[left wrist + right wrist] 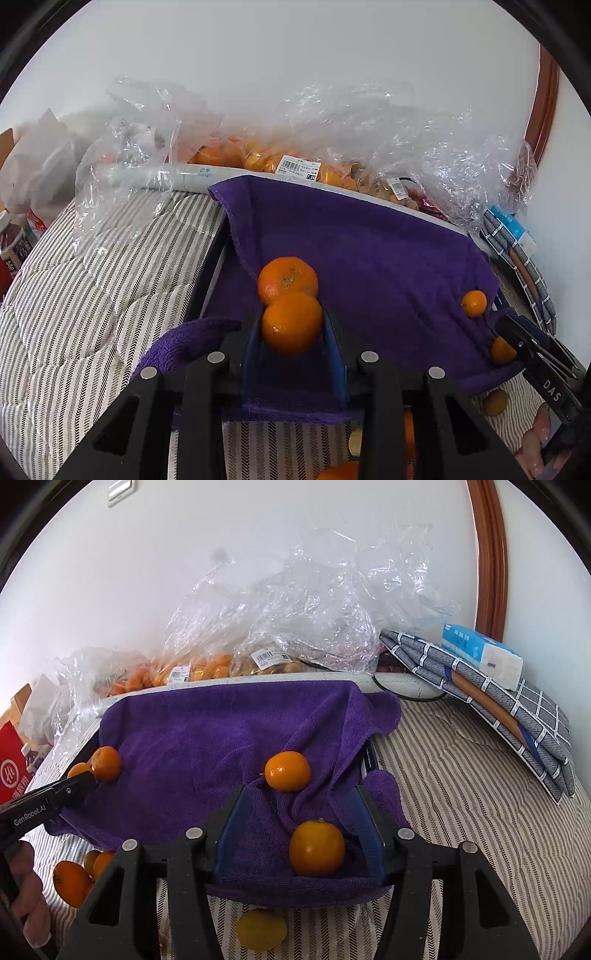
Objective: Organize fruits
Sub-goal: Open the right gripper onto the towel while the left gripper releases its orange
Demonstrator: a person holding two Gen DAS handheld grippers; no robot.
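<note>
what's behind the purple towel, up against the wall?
Behind the purple towel, crumpled clear plastic bags of orange fruit with price labels lean against the wall. What the towel drapes over is mostly covered; only a dark edge shows.

A plain white wall [184,590] stands behind everything, evenly lit by soft daylight. A reddish-brown wooden frame [487,554] curves up at the far right corner. The bed [461,794] carries a quilted cover with grey and cream stripes. A white switch plate [120,491] sits high on the wall at the left. Folded grey checked bedding [517,709] lies by the bed's far right edge.
</note>
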